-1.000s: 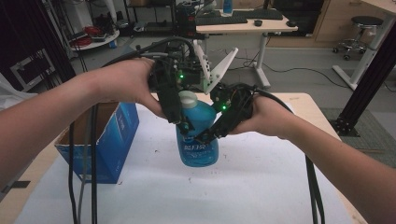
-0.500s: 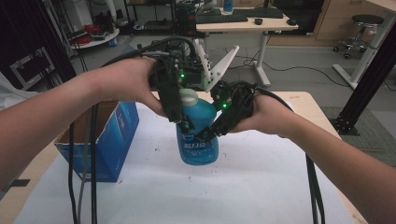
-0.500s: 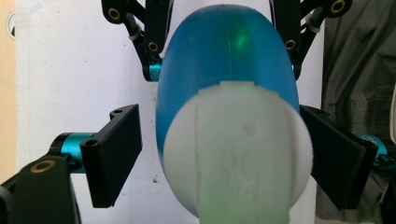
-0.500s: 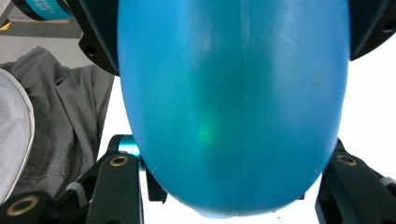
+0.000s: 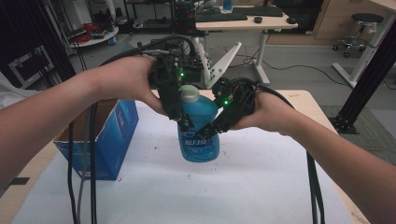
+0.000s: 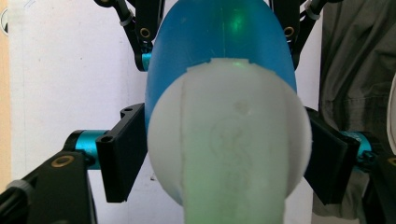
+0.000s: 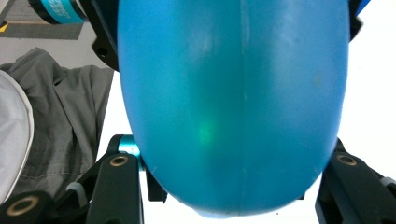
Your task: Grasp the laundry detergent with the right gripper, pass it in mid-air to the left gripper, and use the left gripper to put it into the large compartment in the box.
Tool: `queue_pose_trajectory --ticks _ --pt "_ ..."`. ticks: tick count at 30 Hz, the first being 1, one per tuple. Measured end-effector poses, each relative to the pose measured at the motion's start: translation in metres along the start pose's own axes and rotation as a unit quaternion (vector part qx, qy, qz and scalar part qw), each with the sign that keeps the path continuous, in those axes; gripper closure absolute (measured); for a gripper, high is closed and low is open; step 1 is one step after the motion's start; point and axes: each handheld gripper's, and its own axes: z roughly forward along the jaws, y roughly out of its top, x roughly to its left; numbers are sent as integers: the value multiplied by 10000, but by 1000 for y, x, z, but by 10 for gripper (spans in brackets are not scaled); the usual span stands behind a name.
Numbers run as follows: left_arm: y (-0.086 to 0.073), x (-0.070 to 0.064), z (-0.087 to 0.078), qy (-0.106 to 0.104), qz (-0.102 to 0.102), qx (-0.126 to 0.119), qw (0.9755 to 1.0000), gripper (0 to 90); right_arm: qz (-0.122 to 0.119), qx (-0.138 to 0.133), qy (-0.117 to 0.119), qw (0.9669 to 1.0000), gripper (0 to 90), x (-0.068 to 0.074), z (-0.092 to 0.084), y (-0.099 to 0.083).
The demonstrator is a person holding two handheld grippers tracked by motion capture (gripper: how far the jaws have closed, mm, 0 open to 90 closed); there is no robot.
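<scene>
High view, right gripper (image 5: 212,128) clamped on blue bottle (image 5: 198,142), left gripper (image 5: 180,109) closing around its white cap (image 5: 190,94).

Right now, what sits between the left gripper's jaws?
The white cap of the blue bottle sits between the left gripper's jaws, which have just been closing; the left gripper view shows it.

Both forearms come in from the near edge and meet in the middle, held up off the counter. The left claw (image 5: 180,105) points down over the bottle (image 5: 198,135); its jaws have just been closing and now sit either side of the white cap (image 6: 229,140). The right claw (image 5: 219,123) angles in from the right, clamped on the bottle's body.
</scene>
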Motion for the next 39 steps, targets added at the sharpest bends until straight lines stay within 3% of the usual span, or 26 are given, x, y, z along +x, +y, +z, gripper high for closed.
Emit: queue_pose_trajectory --ticks 5,8,18,24,27,39 --pt "1 0 0 9 -10 1 10000 264 -121 44 -85 9999 466 -1 1 0" --pt "1 -1 0 2 8 -9 10000 275 23 26 16 10000 466 2 1 1" --pt "1 -1 -1 -38 -3 -44 10000 315 -1 39 -23 10000 466 1 2 0" --pt "1 0 0 -42 -7 -51 10000 329 -134 86 -112 9998 466 -2 2 -1" --pt "1 0 0 -43 -17 -51 10000 342 -32 66 -21 10000 466 1 2 0" --pt "0 1 -1 -108 -96 -84 9999 376 -56 97 -146 9998 466 2 4 0"
